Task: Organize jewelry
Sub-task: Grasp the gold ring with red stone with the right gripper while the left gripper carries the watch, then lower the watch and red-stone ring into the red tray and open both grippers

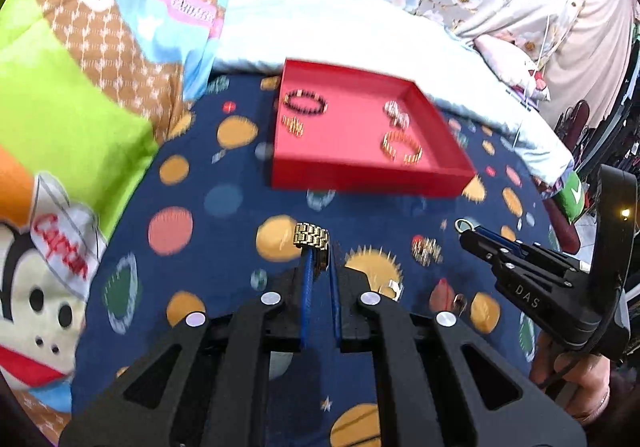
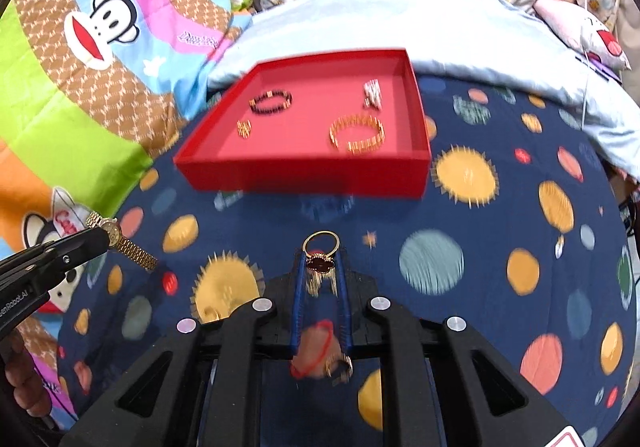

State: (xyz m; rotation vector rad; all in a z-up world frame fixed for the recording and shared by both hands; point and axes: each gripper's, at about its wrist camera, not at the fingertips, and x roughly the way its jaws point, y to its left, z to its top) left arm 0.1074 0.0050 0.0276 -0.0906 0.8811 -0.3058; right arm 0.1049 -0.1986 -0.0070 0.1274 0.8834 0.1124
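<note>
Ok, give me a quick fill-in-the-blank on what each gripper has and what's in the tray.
1. The left gripper is shut on a gold ____.
2. The right gripper holds a gold ____ with a dark red clover.
3. The jewelry tray is coloured ____.
4. The black bead bracelet lies ____ the tray.

Missing: watch; ring; red; inside
</note>
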